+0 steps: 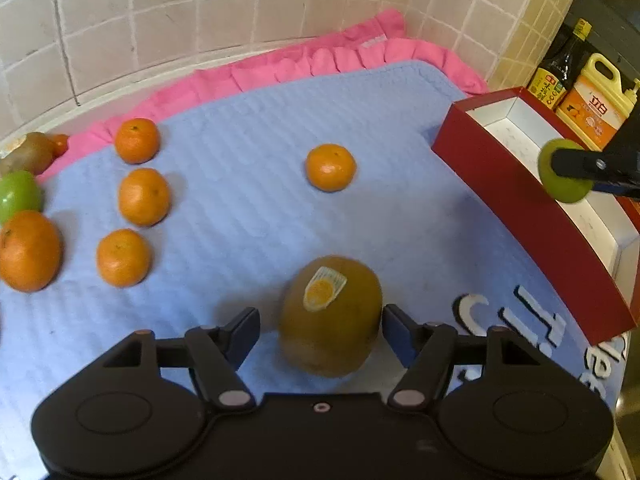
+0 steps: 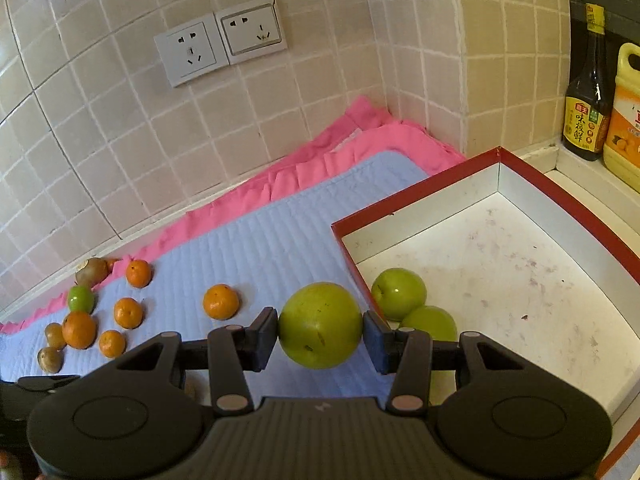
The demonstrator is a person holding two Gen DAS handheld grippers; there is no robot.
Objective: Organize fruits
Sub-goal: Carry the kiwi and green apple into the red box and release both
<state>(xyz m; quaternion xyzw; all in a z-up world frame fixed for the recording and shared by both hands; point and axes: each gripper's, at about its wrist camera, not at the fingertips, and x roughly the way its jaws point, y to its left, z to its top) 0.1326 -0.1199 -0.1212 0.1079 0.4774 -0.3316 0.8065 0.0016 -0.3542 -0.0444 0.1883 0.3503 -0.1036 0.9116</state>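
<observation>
A brown kiwi [image 1: 330, 316] with a sticker stands on the blue mat [image 1: 248, 200] between the jaws of my left gripper [image 1: 320, 328]. That gripper is open, with a gap on the kiwi's left side. My right gripper [image 2: 320, 336] is shut on a green apple [image 2: 320, 326] and holds it in the air near the red box's corner [image 2: 340, 228]. In the left wrist view this apple [image 1: 560, 190] hangs over the red box [image 1: 520, 208]. Two more green apples [image 2: 398, 292] [image 2: 430, 322] lie inside the box.
Several mandarins [image 1: 330, 167] [image 1: 144, 196], a green apple [image 1: 18, 194] and kiwis [image 1: 30, 152] lie on the mat's left part. A pink cloth [image 1: 280, 68] lies under the mat against the tiled wall. A dark bottle [image 2: 586, 116] and a yellow jug [image 2: 624, 120] stand behind the box.
</observation>
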